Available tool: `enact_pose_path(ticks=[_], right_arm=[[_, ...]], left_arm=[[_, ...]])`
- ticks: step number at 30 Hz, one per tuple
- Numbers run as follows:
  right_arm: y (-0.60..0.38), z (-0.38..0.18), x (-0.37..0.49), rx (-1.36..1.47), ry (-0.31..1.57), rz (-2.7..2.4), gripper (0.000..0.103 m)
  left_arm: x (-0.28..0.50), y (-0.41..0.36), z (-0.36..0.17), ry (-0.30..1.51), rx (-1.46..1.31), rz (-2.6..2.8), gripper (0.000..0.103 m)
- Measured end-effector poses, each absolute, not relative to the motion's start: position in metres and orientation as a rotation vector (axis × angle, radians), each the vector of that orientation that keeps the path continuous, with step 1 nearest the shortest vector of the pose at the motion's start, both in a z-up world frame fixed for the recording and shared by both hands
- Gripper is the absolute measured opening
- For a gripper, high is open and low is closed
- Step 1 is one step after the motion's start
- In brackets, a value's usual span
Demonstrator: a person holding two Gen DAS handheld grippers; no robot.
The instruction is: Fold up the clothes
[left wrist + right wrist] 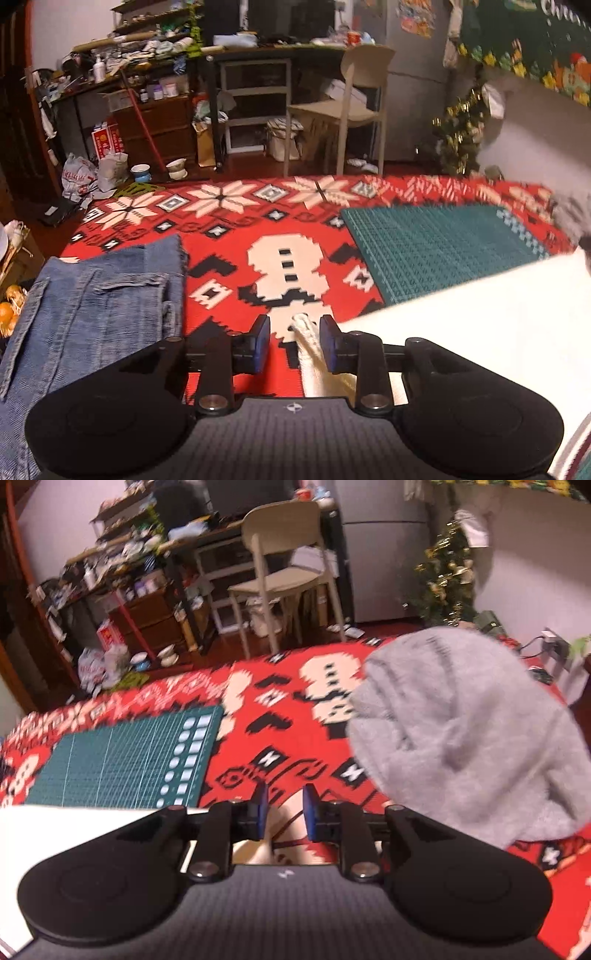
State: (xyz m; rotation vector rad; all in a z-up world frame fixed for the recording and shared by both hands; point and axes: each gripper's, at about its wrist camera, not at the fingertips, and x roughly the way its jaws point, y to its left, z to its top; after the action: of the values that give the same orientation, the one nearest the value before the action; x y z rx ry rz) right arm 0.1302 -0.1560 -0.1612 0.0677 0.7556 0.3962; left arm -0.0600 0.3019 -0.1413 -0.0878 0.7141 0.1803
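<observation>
A white garment point(461, 314) lies spread on the red patterned cover point(229, 236) at the right of the left wrist view. One bunched corner of it sticks up between the pads of my left gripper point(294, 332). That corner rests against the right pad and a gap shows at the left pad, so the jaws stand apart. In the right wrist view the white garment point(74, 827) reaches in from the left. My right gripper point(286, 808) stands narrowly open over its edge, with the cover showing through the gap. A crumpled grey garment point(461, 738) lies to its right.
Folded denim point(92, 314) lies left of the left gripper. A green cutting mat point(443, 247) point(129, 760) sits on the cover beyond the white garment. Past the cover's far edge stand a beige chair point(351, 103), cluttered shelves point(147, 74) and a small decorated tree point(461, 129).
</observation>
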Motion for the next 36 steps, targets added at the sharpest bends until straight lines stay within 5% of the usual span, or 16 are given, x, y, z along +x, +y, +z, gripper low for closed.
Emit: enact_pose_path(ticks=[2, 7, 16, 36], right_arm=[[-0.159, -0.155, 0.123, 0.069, 0.752, 0.424, 0.006], [-0.135, -0.150, 0.101, -0.021, 0.748, 0.527, 0.006], [-0.087, -0.171, 0.115, -0.129, 0.764, 0.556, 0.006], [-0.134, -0.173, 0.088, -0.124, 0.826, 0.518, 0.002]], left_arm=[[-0.068, 0.305, -0.134, 0.700, -0.117, 0.183, 0.020], [-0.079, 0.300, -0.123, 0.668, -0.167, 0.142, 0.012], [-0.041, 0.280, -0.156, 0.757, -0.113, 0.058, 0.008], [-0.090, 0.283, -0.155, 0.772, -0.198, 0.046, 0.004]])
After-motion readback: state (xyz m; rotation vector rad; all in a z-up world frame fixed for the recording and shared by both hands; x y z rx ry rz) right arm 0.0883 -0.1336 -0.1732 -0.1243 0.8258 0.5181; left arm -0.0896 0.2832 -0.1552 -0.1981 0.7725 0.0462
